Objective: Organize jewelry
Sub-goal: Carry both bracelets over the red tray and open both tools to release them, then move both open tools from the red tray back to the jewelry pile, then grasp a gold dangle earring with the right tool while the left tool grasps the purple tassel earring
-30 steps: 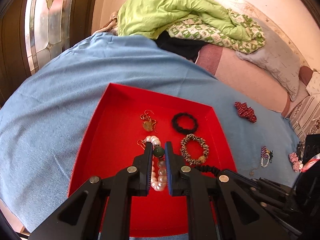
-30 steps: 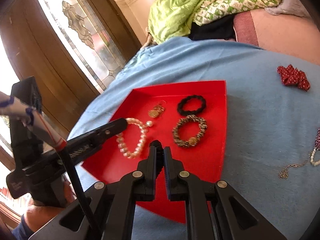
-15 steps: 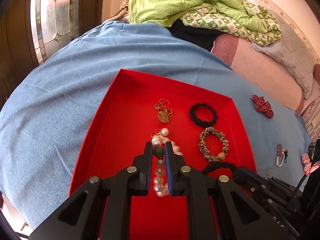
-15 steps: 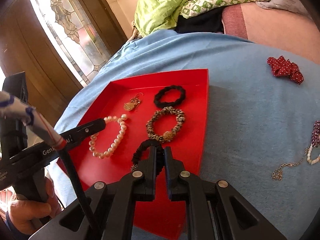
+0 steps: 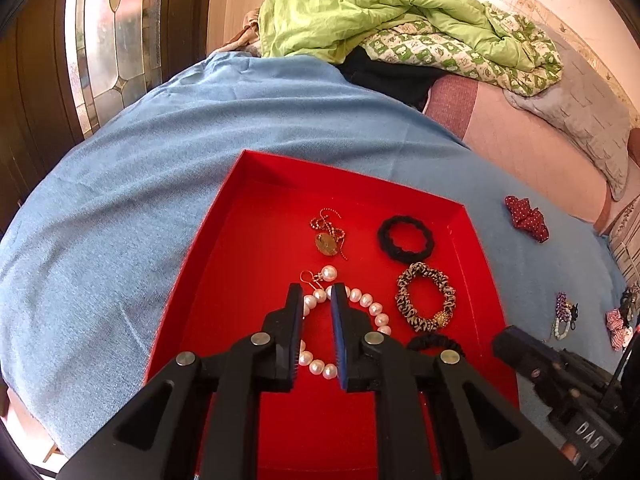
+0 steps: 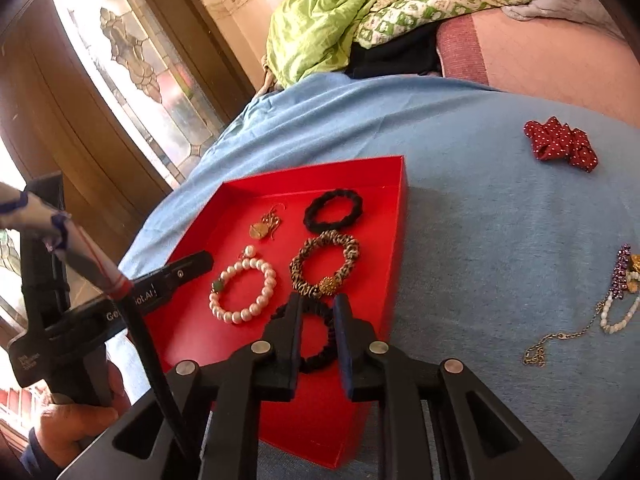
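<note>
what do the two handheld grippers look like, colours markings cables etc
Both the left gripper and the right gripper are matte black plastic, each with two flat fingers lined inside with blue pads, on angular linkage arms with triangular cut-outs and silver rivets. The right wrist view shows white lettering on the left gripper's side, a black cable beside it, and a bare hand holding its handle.

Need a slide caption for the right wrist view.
Open right tongs over a black scrunchie in the red tray, beside a pearl bracelet.
</note>
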`<state>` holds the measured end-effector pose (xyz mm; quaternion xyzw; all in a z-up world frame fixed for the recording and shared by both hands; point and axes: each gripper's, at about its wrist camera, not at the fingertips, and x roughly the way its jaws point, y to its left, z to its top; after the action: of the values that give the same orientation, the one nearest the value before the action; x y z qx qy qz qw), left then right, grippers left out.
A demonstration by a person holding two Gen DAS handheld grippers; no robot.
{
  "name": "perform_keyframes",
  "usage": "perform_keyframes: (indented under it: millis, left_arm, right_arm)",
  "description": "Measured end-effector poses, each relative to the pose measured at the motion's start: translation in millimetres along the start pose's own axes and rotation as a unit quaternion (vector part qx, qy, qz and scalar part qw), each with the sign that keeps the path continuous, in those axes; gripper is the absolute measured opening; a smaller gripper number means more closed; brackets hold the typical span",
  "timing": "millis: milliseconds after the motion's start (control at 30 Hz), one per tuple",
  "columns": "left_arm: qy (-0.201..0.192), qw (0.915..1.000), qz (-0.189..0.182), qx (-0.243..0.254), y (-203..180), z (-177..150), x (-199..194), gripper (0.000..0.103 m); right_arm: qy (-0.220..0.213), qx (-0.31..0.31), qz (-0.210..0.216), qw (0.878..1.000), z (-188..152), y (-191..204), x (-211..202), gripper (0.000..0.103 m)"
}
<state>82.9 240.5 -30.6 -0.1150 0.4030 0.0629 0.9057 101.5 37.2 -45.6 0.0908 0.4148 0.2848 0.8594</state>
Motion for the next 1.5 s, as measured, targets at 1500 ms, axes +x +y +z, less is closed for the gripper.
perform_keyframes:
  millis: [1500]
  left_arm:
    - [-0.012,0.9651,-0.136,0.224,-180,-57,-22,0.022]
  right_arm:
    - [-0.037,0.265,-0.146,0.952,5,-249,-115,0.017]
